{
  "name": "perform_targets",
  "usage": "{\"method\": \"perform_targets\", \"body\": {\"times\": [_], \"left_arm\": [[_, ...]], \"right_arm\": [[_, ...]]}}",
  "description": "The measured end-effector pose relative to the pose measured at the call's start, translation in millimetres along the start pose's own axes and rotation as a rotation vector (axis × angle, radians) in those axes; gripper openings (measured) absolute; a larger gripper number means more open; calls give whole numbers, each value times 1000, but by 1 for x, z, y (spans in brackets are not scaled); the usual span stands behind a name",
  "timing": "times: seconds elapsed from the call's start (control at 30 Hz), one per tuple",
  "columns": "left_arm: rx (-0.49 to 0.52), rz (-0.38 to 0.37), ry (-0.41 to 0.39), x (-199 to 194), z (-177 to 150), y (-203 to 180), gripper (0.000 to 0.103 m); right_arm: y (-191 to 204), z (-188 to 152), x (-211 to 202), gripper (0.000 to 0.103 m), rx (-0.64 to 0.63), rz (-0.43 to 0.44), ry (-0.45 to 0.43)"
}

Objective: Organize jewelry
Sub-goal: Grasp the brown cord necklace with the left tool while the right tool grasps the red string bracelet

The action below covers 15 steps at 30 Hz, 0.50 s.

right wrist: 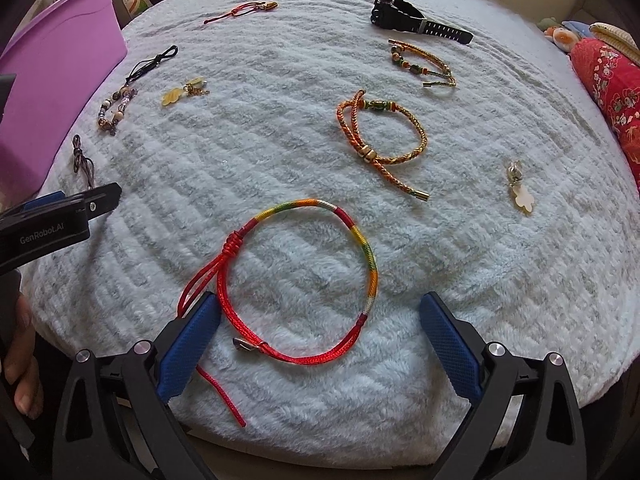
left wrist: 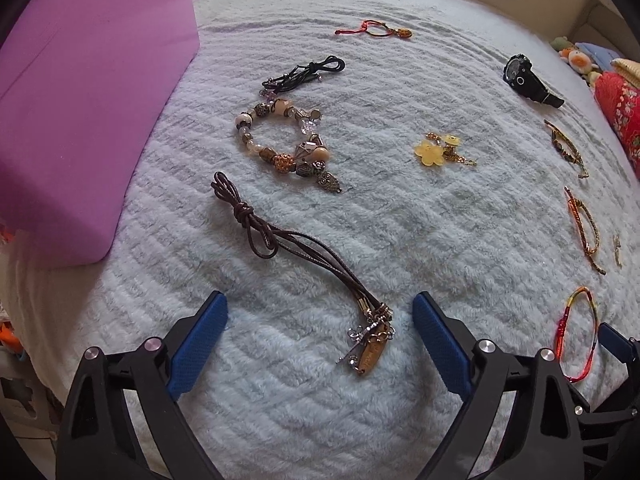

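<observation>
My left claw (left wrist: 320, 336) stands wide open with nothing in it, hovering low over the pale fleece blanket (left wrist: 400, 240). The metal-charm end of the brown cord necklace (left wrist: 304, 264) lies on the blanket between its blue pads (left wrist: 196, 348), nearer the right-hand pad, and I cannot tell whether either pad touches it; the cord runs away ahead and to the left. Further ahead lie the beaded charm bracelet (left wrist: 280, 140) and a black cord (left wrist: 304, 72); a purple box (left wrist: 80, 100) stands far left.

My right claw (right wrist: 320, 340) is also spread wide and grips nothing. The red rainbow string bracelet (right wrist: 304, 276) lies flat between and just ahead of its fingers, its red side beside the left pad (right wrist: 188, 352), loose tails passing under that pad. Ahead right lies an orange braided bracelet (right wrist: 380, 136), beyond it a black watch (right wrist: 416, 20).
</observation>
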<state>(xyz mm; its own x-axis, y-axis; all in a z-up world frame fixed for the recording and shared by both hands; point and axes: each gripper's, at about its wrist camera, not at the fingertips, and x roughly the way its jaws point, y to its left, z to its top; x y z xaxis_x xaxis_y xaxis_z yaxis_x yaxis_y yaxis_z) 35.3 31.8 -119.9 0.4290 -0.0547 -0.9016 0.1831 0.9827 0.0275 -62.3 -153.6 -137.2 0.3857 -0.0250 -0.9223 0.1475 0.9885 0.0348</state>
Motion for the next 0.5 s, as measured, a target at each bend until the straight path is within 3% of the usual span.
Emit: {"method": "perform_targets", "body": {"times": [0.1,0.17,0.27,0.33,0.37,0.5], "left_arm": [[35,-4,-12,-9,-5,-8,62],[41,-15,-8,-13,-5,-12,37],[36,-27,-4,-15,-4,-12,23],[11,-33,-7,-18,-3,-7,12],[0,-46,-4,-18,-3,-4,12],[-15,-70,-12,-22,-4,1,11]], "right_arm": [[0,-1,0,94,-7,3,-4],[-1,-1,-3,93,-9,6,-2],[-2,5,-9,91,-11,13,3],[-2,8,-11,83,-16,15,-4],[-3,8,-15,80,-21,15,-6],[3,8,-20,50,-58,24,-27]]}}
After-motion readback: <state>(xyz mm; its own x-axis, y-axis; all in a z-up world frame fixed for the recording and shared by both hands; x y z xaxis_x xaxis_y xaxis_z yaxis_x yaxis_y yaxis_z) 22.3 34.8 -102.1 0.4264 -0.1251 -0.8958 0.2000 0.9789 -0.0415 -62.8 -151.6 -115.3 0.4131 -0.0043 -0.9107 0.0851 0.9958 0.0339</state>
